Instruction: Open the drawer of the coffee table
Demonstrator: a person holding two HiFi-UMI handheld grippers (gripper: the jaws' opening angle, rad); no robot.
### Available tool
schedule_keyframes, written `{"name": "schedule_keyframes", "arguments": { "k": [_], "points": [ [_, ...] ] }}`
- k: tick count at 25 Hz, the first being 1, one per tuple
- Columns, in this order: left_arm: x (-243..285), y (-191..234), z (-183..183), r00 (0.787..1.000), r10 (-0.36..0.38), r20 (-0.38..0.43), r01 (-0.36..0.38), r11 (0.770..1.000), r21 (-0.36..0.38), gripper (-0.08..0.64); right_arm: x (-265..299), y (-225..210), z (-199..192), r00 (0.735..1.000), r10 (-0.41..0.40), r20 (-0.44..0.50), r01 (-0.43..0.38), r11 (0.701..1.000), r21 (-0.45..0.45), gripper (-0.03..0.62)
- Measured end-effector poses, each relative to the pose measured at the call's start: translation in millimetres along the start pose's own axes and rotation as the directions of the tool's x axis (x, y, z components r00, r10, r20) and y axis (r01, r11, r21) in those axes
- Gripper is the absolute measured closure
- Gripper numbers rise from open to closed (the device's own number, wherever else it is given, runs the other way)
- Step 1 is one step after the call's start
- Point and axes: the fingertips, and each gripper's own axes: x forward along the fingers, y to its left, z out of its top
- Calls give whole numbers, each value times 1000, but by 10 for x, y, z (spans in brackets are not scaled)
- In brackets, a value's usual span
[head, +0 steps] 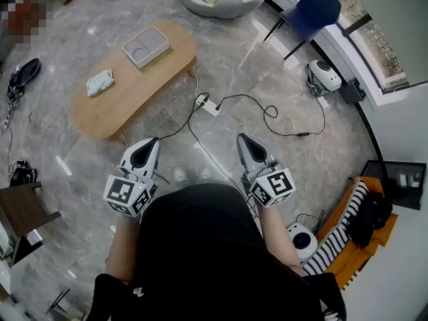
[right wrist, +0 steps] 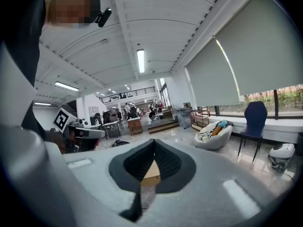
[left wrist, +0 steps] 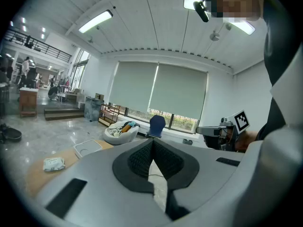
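Polished grey marble floor [head: 281, 92]. Well ahead of the right gripper [head: 242, 139]: blue chair [head: 311, 9], grey beanbag [head: 221, 2], beside windows [left wrist: 165, 119] under lowered roller blinds [left wrist: 158, 89]. White ribbed ceiling [left wrist: 156, 27], strip lights [left wrist: 94, 21] above the left gripper [head: 154, 141]. Railed mezzanine [left wrist: 33, 44] far to its left.

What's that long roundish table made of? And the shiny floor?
The coffee table looks like light wood, or maybe a wood-look coating: it has an even tan colour and a smooth, matte top. The floor looks like polished stone or marble-pattern tile: it is grey with pale veins and glossy reflections.
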Motion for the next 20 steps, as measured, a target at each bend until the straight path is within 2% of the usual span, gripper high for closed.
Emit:
{"name": "schedule_keyframes", "arguments": {
  "k": [3,13,17,20],
  "points": [
    [-65,85,-48,1000,0,-5,0,1000,8,548,70,111,-40,1000,0,-11,0,1000,-17,595],
    [-417,515,-320,1000,13,-16,-14,999,-52,548,337,533,-88,999,7,-32,-8,999,-46,594],
    [-403,641,-400,1000,3,-16,-4,996,-92,546,401,468,-93,999,-38,-37,36,998,-44,595],
    [-346,731,-394,1000,1,-28,-3,997,-81,546,468,359,-90,998,-59,-36,58,998,-20,594]
  ]
}}
